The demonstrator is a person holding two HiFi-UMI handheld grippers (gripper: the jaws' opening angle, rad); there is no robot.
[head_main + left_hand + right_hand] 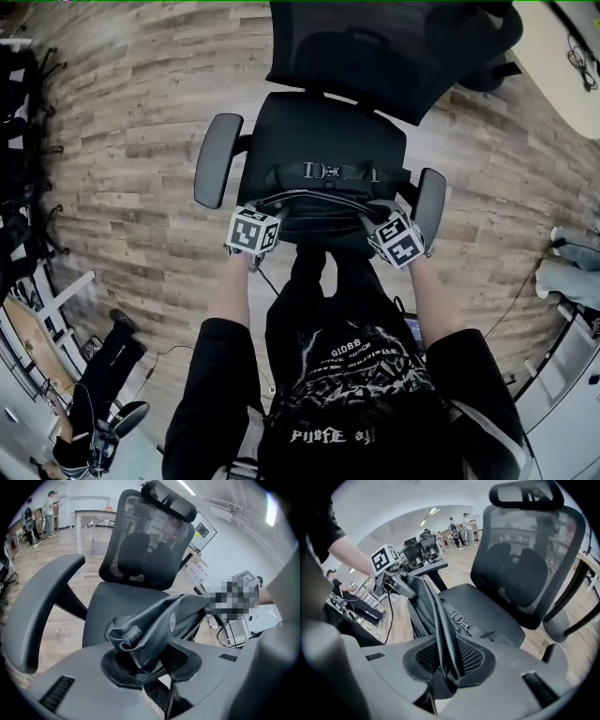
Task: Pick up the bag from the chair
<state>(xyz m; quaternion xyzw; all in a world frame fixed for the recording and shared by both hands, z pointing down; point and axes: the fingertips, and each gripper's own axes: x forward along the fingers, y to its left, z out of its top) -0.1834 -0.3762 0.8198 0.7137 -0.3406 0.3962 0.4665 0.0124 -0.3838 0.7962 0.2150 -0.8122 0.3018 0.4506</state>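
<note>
Black bag (319, 217) — matt, cloth-like, with a webbing strap. Chair (328, 131) back is mesh, armrests (216, 159) smooth matt plastic — floor (131, 122) wood-grain planks.

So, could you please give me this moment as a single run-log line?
phase: grasp | left gripper: shut on bag | right gripper: shut on bag | bag: on chair

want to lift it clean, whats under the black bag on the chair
The black fabric bag lies on the dark padded seat of the mesh-backed office chair. Only seat shows around it; whatever lies directly beneath the bag is covered.
</note>
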